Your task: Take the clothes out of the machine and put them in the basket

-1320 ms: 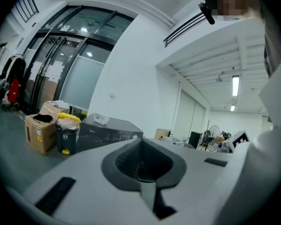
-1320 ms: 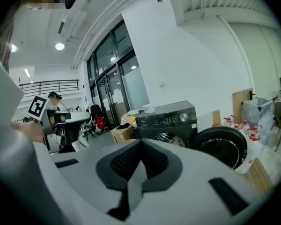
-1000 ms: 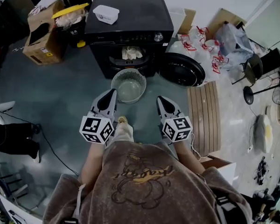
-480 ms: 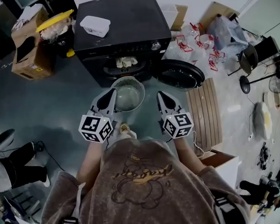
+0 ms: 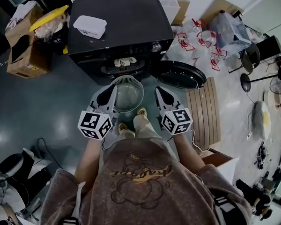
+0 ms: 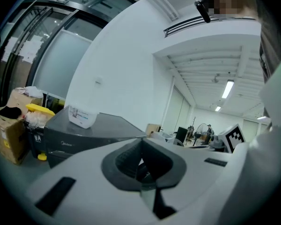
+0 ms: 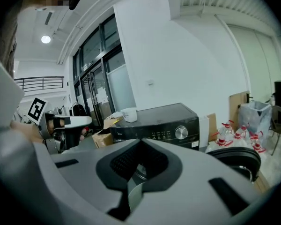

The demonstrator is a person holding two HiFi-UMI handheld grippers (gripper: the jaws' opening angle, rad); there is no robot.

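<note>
Approach step: left gripper [image 5: 110,93] and right gripper [image 5: 160,91] are both closed and empty near the basket [image 5: 141,85]. Next, open one and reach into the machine [image 5: 117,22] for what looks like pale clothes [image 5: 125,62].

The right gripper [image 7: 141,139] is being held with its jaws pressed together, nothing being gripped between them. It is being pointed toward the black machine [image 7: 159,123], whose silver knob [image 7: 181,133] is being shown on the front panel. A white container [image 7: 129,115] is being carried on the machine's top. The round door [image 7: 236,159] is being left open at the right, near red-capped bottles [image 7: 234,131]. At the far left, the left gripper [image 7: 84,121] is being held up, its marker cube [image 7: 36,109] being shown behind it.
</note>
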